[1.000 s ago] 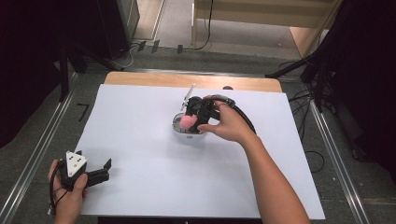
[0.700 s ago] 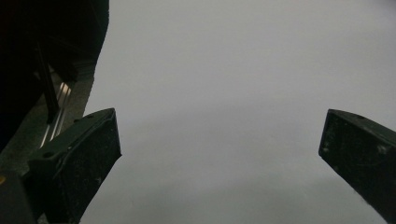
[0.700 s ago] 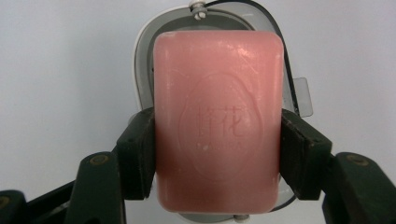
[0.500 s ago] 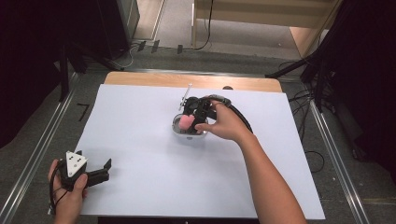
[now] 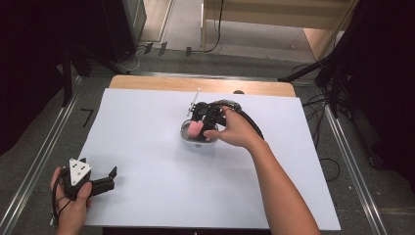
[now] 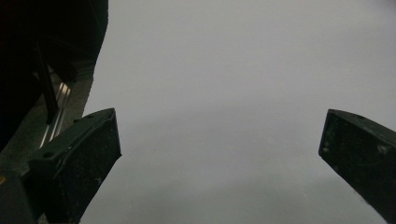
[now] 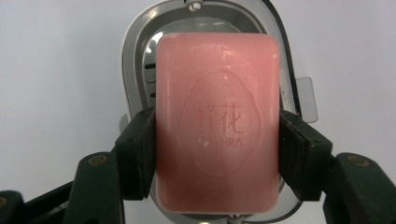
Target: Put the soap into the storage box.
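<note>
Fingers [image 7: 135, 158] flanking pink soap [image 7: 217, 121]

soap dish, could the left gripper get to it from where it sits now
Probably not freely. The left gripper rests open at the near left corner, while the right gripper holds the pink soap bar directly over the soap dish, blocking its top.

High view overlooks the table [image 5: 147, 147]; gripper views sit close, perhaps overlapping.

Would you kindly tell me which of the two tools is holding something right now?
The right tool, over the soap dish, grips a pink soap bar; the left tool is open with nothing between its jaws.
</note>
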A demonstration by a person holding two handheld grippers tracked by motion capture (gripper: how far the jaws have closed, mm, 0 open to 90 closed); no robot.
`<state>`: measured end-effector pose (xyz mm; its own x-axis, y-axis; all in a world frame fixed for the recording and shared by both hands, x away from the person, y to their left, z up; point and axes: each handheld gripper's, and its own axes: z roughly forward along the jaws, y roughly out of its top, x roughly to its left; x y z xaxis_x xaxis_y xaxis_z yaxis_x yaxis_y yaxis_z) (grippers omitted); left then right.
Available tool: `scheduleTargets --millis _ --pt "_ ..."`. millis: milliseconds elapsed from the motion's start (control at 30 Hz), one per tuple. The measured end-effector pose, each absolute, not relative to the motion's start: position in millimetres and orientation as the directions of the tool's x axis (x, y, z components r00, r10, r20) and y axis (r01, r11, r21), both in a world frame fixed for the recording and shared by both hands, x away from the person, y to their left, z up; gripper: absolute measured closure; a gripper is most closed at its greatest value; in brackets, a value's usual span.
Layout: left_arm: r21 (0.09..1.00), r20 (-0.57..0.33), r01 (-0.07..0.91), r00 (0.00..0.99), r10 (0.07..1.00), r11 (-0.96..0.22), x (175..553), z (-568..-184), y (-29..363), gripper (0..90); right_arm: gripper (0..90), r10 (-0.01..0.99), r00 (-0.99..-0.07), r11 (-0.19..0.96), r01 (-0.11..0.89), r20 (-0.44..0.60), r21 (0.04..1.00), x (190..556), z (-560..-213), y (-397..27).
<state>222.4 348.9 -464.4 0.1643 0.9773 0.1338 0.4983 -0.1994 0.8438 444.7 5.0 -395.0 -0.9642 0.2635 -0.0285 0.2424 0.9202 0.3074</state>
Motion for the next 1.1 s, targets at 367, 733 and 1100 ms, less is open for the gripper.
scheduleTargets --millis 367,733,1100 --pt "0.842 0.132 0.501 0.165 0.977 -0.199 222 -464 349 0.0 36.2 0.261 -0.965 0.918 0.238 -0.032 0.317 442 -395 3" --pt "0.842 0.134 0.501 0.167 0.977 -0.201 223 -465 349 0.0 28.6 0.307 -0.95 0.894 0.269 -0.054 0.357 441 -386 -8" --pt "0.841 0.139 0.502 0.166 0.976 -0.205 223 -465 349 0.0 27.9 0.361 -0.932 0.865 0.32 -0.036 0.387 438 -378 -28"
